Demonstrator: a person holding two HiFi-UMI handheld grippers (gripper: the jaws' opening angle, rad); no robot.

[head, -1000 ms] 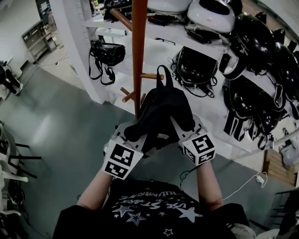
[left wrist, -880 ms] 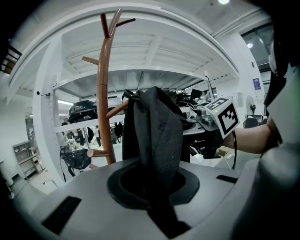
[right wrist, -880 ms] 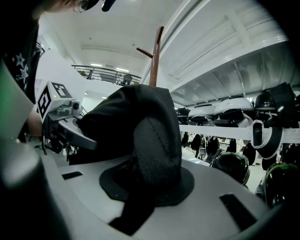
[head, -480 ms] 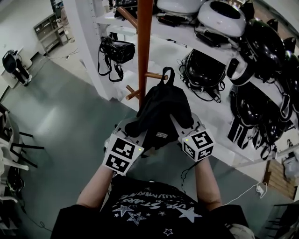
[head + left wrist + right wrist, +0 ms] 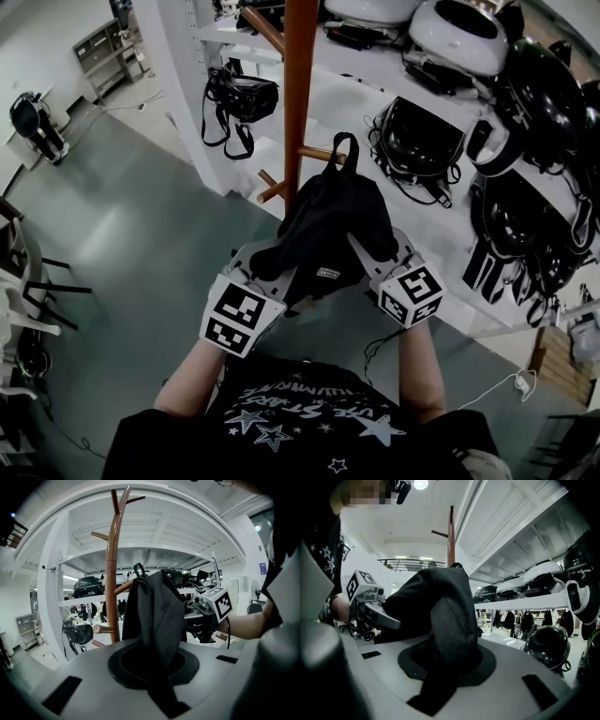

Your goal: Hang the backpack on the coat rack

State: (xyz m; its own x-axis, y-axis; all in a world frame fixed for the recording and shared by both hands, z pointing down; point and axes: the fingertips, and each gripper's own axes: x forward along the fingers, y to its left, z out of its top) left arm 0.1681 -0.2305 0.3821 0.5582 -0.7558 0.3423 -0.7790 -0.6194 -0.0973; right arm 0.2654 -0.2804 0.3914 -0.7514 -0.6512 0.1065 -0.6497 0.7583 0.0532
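While one tall wooden coat rack (image 5: 300, 94) stands in front, one black backpack (image 5: 328, 225) is held up against it.
Two grippers carry it: the left gripper (image 5: 255, 267) has its jaws pinching the cloth tight, and the right gripper (image 5: 375, 258) has jaws that are opening, with cloth between them. The one top loop (image 5: 345, 150) sits at the tip of a peg (image 5: 319, 153), one of four seen from above; I cannot tell if it is fully on. Push the loop far along, and let go only when the peg takes the weight.
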